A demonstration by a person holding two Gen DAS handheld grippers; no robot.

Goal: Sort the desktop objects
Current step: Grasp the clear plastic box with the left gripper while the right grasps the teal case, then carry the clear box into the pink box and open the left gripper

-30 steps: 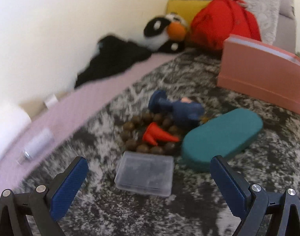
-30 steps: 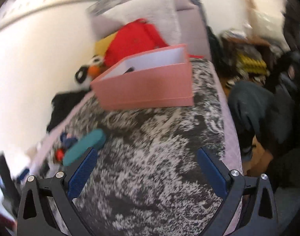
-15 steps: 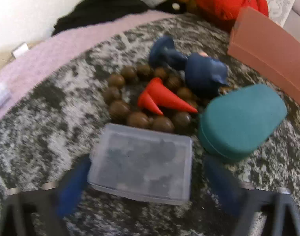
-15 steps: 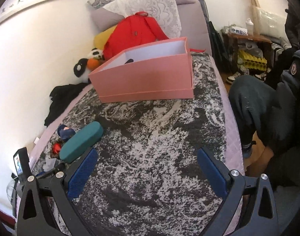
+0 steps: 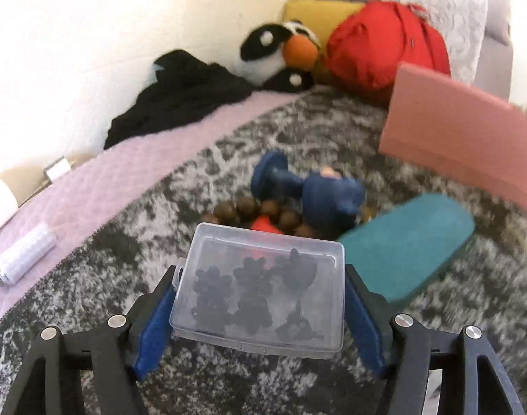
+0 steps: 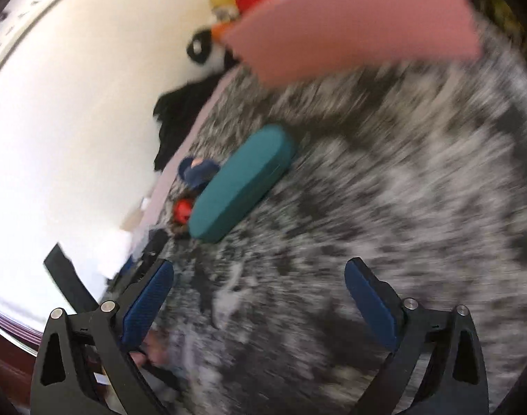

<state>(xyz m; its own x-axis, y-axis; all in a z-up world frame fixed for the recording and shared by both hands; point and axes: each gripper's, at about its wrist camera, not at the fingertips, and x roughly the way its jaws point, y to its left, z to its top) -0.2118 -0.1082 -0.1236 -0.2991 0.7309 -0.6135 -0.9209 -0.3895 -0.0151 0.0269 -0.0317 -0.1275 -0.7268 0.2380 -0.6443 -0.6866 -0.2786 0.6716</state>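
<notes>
While both wrist views blur at the edges, the layout reads clearly enough. At 9 o'clock in the left wrist view, a white ribbed cylinder [image 5: 24, 254] lies on the lilac quilted cover [image 5: 100, 186], off the mottled grey-and-white fleece blanket [image 5: 201, 173]. Centre, at 6 o'clock: left gripper [image 5: 260, 292] pinches the clear lidded plastic box of small dark pieces [image 5: 260, 287] by its two short sides, blue pads against each side wall; box looks raised off the blanket, likely a side grip so the lid stays level and shut. Just beyond, toward 12 o'clock: string of brown wooden beads [image 5: 249, 209], small red cone [image 5: 263, 224], dark blue figurine lying down [image 5: 315, 193], clustered and touching. At 3 o'clock, teal oval hard case [image 5: 407, 245] beside the cluster. At 2 o'clock, pink cardboard box [image 5: 460, 141], probably the sorting destination. Right wrist view, heavily smeared: right gripper [image 6: 260, 297] spread wide, nothing between its pads, hovering over bare blanket with the teal case toward 11 o'clock, likely the next pick.
</notes>
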